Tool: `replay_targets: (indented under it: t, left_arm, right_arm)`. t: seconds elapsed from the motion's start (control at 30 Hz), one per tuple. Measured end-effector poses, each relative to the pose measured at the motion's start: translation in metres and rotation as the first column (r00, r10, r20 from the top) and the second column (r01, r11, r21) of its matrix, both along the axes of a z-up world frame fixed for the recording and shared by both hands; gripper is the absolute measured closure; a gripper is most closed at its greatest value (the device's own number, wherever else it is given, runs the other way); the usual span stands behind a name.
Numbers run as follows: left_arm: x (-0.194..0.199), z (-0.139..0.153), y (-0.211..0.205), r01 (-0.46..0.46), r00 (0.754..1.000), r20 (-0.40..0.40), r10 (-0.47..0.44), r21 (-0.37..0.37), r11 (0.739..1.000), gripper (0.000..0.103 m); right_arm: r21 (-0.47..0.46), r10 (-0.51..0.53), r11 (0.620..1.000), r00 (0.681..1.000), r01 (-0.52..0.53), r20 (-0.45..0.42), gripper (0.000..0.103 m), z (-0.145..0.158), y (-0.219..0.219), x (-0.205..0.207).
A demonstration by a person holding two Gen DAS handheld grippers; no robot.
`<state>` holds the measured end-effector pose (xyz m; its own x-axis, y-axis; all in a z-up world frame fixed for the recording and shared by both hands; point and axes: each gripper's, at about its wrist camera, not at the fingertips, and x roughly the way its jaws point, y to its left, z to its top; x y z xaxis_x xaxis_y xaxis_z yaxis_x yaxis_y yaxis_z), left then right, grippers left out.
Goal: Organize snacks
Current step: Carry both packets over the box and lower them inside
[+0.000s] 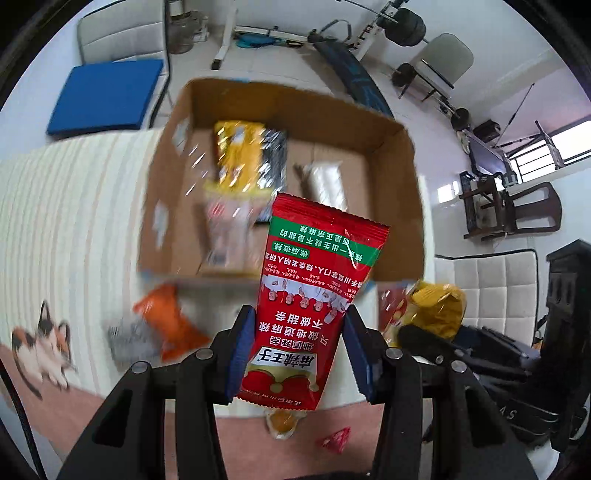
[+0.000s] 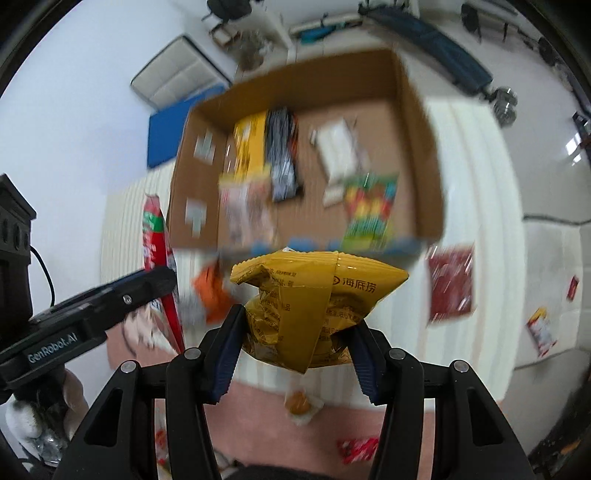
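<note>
Two tongs (image 1: 299, 354) (image 2: 295, 354) gripping snack packets above box (image 1: 399, 177)

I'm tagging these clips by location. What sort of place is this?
Probably a home room that doubles as a gym: a weight bench and dumbbells stand on the tiled floor, with padded chairs nearby.

Left gripper (image 1: 299, 354): black plastic linkage arms with round silver screws; ribbed dark-blue pads (image 1: 240, 354); right gripper (image 2: 295, 350) built alike; seen from the right wrist, the left's black body bears white "GenRobot.AI" lettering.
</note>
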<state>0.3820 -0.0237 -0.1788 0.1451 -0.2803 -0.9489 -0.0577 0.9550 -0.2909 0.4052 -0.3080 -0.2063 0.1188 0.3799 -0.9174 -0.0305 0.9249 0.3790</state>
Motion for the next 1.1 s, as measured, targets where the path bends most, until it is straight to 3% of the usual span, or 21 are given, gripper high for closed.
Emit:
replay_targets:
  t: [0.13, 0.33, 0.6, 0.8, 0.83, 0.93, 1.03, 1.1]
  left_arm:
    - [0.048, -0.014, -0.008, -0.004, 0.999, -0.045, 0.004, 0.002, 1.000, 0.058]
    - [0.099, -0.060, -0.015, -0.018, 0.990, -0.139, 0.024, 0.042, 0.999, 0.058]
    - [0.114, -0.110, -0.019, -0.024, 0.970, -0.241, 0.036, 0.053, 0.998, 0.058]
    - [0.114, -0.121, -0.029, 0.001, 0.965, -0.264, 0.016, 0.063, 0.998, 0.056]
    - [0.114, -0.121, -0.031, -0.004, 0.963, -0.267, 0.020, 0.061, 0.998, 0.056]
    - [0.117, -0.123, -0.035, -0.001, 0.962, -0.272, 0.018, 0.062, 0.998, 0.056]
    - [0.120, -0.125, -0.031, -0.023, 0.959, -0.281, 0.037, 0.053, 0.998, 0.054]
    - [0.120, -0.122, -0.028, -0.022, 0.962, -0.269, 0.036, 0.053, 0.998, 0.040]
  right_arm:
    - [-0.047, -0.002, 0.999, 1.000, 0.002, 0.008, 0.046, 0.005, -0.010, 0.064]
    - [-0.132, 0.058, 0.989, 0.997, -0.064, -0.048, 0.046, -0.022, -0.007, 0.144]
    - [-0.207, 0.135, 0.966, 0.985, -0.154, -0.104, 0.046, -0.056, 0.003, 0.195]
    - [-0.259, 0.203, 0.935, 0.965, -0.241, -0.164, 0.044, -0.075, 0.015, 0.210]
    - [-0.275, 0.215, 0.927, 0.962, -0.256, -0.170, 0.041, -0.078, 0.017, 0.211]
    - [-0.284, 0.217, 0.923, 0.961, -0.259, -0.170, 0.014, -0.078, 0.020, 0.213]
    - [-0.292, 0.210, 0.923, 0.965, -0.249, -0.159, 0.014, -0.074, 0.020, 0.212]
    - [-0.282, 0.203, 0.929, 0.967, -0.240, -0.155, 0.013, -0.071, 0.021, 0.213]
